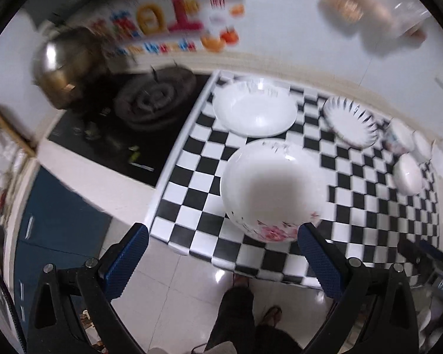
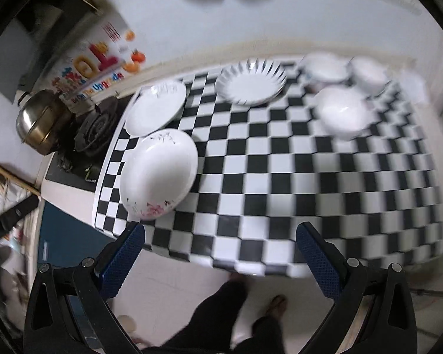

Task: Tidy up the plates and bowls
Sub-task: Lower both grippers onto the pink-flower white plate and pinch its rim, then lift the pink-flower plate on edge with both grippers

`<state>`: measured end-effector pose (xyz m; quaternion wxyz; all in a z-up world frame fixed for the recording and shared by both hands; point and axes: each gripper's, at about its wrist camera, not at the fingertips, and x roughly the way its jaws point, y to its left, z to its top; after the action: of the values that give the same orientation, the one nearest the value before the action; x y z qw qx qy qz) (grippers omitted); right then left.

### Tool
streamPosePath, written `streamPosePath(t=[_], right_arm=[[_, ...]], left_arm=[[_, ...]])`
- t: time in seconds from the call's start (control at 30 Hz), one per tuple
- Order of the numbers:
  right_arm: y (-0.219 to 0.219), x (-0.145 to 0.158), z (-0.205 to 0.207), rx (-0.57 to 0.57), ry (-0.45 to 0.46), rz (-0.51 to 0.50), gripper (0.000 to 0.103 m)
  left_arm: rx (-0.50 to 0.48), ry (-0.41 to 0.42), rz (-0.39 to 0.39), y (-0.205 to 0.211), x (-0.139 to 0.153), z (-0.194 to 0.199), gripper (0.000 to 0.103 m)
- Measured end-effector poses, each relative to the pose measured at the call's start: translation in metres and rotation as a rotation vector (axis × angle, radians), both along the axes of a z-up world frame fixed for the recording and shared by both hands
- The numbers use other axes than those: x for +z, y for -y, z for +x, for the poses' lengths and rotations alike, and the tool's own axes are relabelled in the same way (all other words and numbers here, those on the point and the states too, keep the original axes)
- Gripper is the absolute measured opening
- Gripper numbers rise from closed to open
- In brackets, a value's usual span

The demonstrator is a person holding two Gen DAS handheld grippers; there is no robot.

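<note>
currently both claws hang above the near edge of the checkered table [image 2: 280, 177], over the floor, each spread wide and holding nothing. the left gripper [image 1: 223, 246] faces the floral plate [image 1: 271, 185] near the table's front-left corner, which suggests that plate is the first target. the right gripper [image 2: 220, 243] looks across the bare middle of the cloth, likely kept clear as stacking room.

count, as far as blur allows: three plates, being the floral plate, a plain plate [image 2: 155, 107] behind it by the stove [image 2: 96, 128], and a fluted plate [image 2: 251, 82] at the back; three bowls [image 2: 344, 112] grouped at the far right. nothing is stacked yet. a steel pot [image 2: 40, 121] stands on the stove.
</note>
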<state>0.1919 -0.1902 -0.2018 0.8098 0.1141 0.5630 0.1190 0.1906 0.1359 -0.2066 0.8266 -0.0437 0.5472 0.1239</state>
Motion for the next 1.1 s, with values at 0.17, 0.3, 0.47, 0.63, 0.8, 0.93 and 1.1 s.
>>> streamPosePath(t=[0.17, 0.3, 0.47, 0.63, 0.8, 0.93, 1.1], right_arm=[[-0.042, -0.067, 0.075, 0.0, -0.105, 0.009, 0.103], [-0.069, -0.104, 0.118, -0.009, -0.188, 0.008, 0.102], [-0.089, -0.141, 0.155, -0.012, -0.27, -0.001, 0.097], [-0.096, -0.167, 0.169, -0.008, -0.357, 0.063, 0.073], [-0.109, -0.185, 0.172, 0.034, -0.408, 0.106, 0.051], [-0.12, -0.185, 0.169, 0.089, -0.411, 0.123, 0.019], [-0.131, -0.181, 0.168, 0.143, -0.383, 0.046, 0.018]], left_arm=[[-0.041, -0.137, -0.119, -0.037, -0.068, 0.068, 0.102], [-0.1, -0.215, -0.182, -0.052, -0.11, 0.11, 0.094], [-0.178, -0.321, -0.212, -0.052, -0.154, 0.143, 0.082], [-0.222, -0.382, -0.251, -0.045, -0.176, 0.15, 0.05], [-0.218, -0.387, -0.245, -0.038, -0.177, 0.144, 0.036], [-0.198, -0.384, -0.222, -0.032, -0.17, 0.139, 0.034], [-0.186, -0.364, -0.208, -0.019, -0.152, 0.127, 0.033]])
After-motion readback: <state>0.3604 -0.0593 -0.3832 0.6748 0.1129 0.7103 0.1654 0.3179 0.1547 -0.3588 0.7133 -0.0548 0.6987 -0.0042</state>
